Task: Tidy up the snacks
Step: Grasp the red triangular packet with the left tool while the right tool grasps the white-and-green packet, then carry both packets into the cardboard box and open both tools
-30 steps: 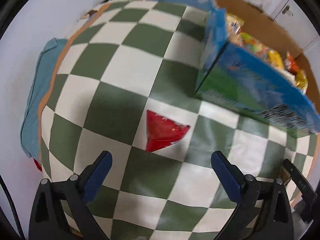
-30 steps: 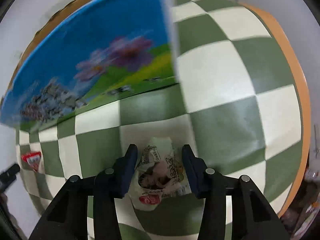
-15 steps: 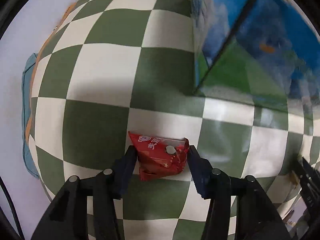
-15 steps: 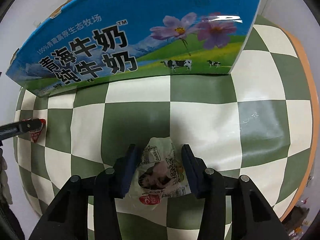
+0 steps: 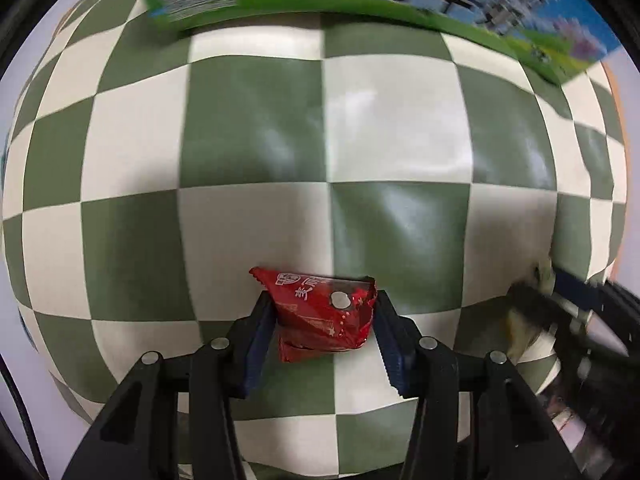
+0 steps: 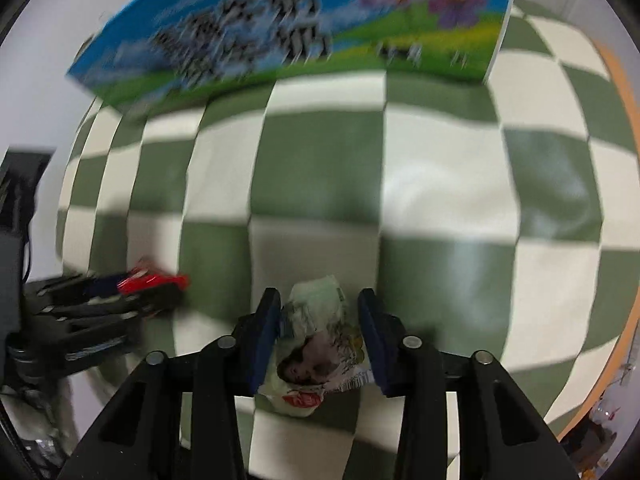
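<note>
Left tool [image 5: 324, 320] clamped on red snack packet [image 5: 322, 316]; right tool [image 6: 318, 332] clamped on pale snack packet [image 6: 316, 344]. Blue-green milk carton box [image 6: 304, 36] stands ahead on checkered tabletop [image 5: 256, 128].

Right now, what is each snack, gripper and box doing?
left hand-held gripper: shut on the red snack packet.
red snack packet: pinched between the fingers, crinkled.
right hand-held gripper: shut on the pale snack packet.
pale snack packet: clamped, crumpled.
blue milk carton box: standing on the checkered tablecloth, blurred.
</note>
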`<state>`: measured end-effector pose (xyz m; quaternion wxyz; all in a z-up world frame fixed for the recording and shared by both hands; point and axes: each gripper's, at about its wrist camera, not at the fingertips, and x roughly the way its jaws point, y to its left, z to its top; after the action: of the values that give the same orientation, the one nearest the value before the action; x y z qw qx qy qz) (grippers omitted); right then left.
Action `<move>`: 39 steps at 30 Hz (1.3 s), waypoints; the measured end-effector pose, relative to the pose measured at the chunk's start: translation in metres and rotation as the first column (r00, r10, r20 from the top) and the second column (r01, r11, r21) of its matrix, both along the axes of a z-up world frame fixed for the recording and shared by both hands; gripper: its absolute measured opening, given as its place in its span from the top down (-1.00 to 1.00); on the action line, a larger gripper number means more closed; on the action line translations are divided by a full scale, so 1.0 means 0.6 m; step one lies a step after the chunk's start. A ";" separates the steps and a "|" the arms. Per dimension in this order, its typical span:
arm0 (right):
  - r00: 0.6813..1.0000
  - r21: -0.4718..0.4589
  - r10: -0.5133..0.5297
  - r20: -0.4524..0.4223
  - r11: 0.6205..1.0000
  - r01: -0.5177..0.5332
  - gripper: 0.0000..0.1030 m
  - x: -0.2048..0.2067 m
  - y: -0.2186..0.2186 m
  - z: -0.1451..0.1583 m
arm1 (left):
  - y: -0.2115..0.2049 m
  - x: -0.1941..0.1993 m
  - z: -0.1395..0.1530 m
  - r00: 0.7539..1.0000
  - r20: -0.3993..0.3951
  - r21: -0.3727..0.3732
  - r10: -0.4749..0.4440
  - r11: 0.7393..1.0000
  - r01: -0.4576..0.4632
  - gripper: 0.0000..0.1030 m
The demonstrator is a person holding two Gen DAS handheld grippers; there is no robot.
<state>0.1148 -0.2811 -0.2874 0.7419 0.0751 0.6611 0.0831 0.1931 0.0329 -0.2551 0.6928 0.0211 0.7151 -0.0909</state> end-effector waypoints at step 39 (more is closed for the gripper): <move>0.987 0.132 -0.044 0.152 0.991 0.024 0.23 -0.017 -0.047 0.130 | 0.010 -0.016 0.216 0.989 0.131 -0.176 0.065 0.983 -0.041 0.11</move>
<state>0.1044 -0.3093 -0.2094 0.7859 0.1277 0.5933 0.1189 0.1832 0.0391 -0.1255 0.7414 -0.0521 0.6558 -0.1326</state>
